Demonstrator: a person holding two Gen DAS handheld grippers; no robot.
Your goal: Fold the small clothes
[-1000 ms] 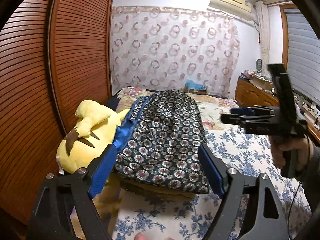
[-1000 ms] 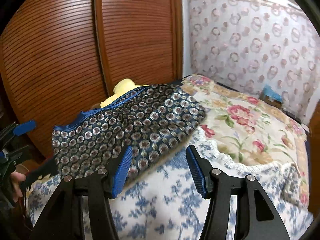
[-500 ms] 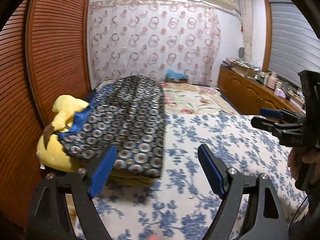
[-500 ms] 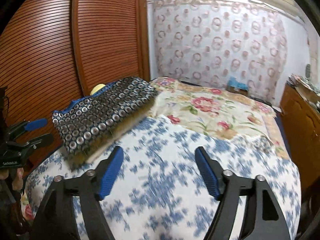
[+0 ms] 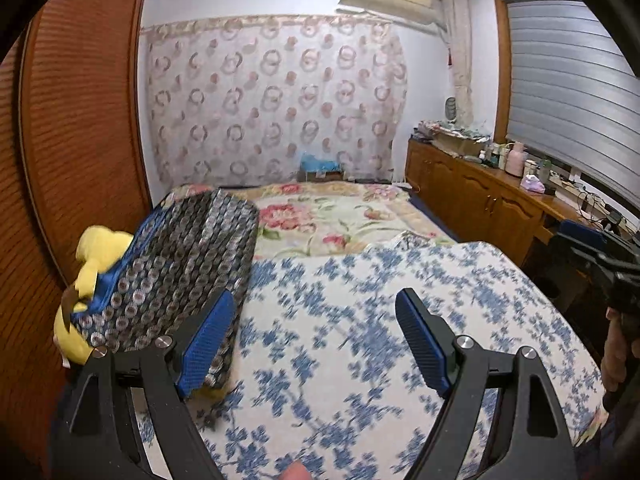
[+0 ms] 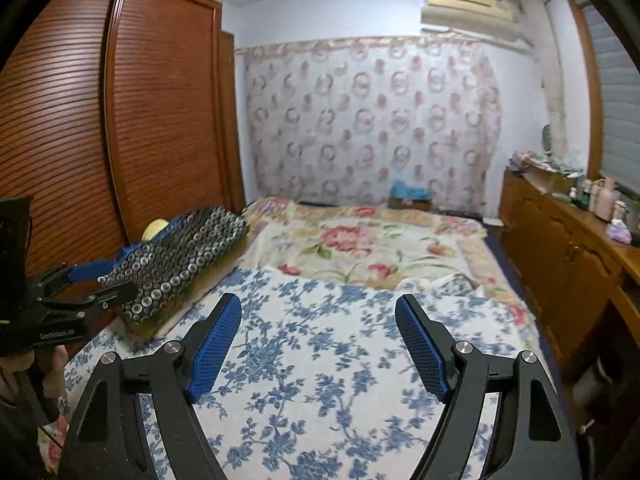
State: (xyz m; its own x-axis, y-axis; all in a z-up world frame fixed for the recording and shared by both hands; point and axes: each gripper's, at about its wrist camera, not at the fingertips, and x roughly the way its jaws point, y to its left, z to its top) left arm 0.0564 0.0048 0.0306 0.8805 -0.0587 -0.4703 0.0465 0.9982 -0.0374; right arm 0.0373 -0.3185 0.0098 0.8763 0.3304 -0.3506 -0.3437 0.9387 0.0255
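Note:
A folded dark garment with a ring pattern and a blue edge lies on a yellow plush toy at the bed's left side; it also shows in the right wrist view. My left gripper is open and empty above the blue floral sheet, to the right of the garment. My right gripper is open and empty over the same sheet, well right of the garment. Each gripper shows at the edge of the other's view, the left and the right.
A brown slatted wardrobe stands along the bed's left. A wooden cabinet with bottles and clutter runs along the right. A floral blanket covers the far half of the bed, before a patterned curtain.
Both grippers have pulled back and swung right, away from the folded garment. The garment stays on the plush toy. Both stay open.

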